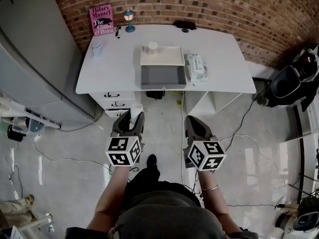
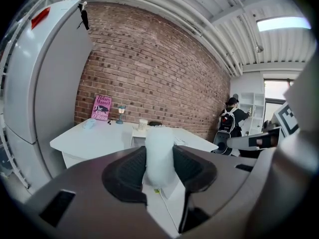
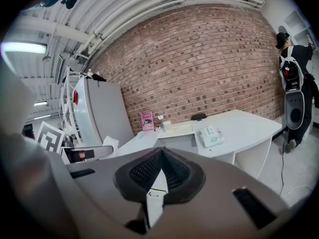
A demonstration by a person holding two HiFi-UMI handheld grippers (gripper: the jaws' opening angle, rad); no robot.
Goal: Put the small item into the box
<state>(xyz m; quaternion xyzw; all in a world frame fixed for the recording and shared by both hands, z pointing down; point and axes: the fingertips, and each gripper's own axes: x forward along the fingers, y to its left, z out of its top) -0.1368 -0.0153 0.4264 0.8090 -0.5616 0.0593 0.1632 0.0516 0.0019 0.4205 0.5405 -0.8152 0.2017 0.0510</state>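
The small item (image 2: 159,156) is a pale white, cylinder-like object, and my left gripper (image 2: 159,148) is shut on it, the pads pressing on both its sides. In the head view the left gripper (image 1: 128,125) hangs over the floor in front of the white desk (image 1: 224,59). The open grey box (image 1: 163,77) stands at the desk's front edge with its white lid (image 1: 161,57) raised behind it. My right gripper (image 1: 196,127) is level with the left one, also short of the desk. Its jaws (image 3: 160,153) meet at the tips with nothing between them.
A wipes pack (image 1: 196,67) lies right of the box. A small cup (image 1: 152,47), a pink book (image 1: 101,20), a lamp (image 1: 129,21) and a mug (image 1: 96,49) stand further back. A large grey cabinet (image 1: 35,59) is left. Cables (image 1: 244,118) cross the floor. A person with a backpack (image 2: 229,121) stands far off.
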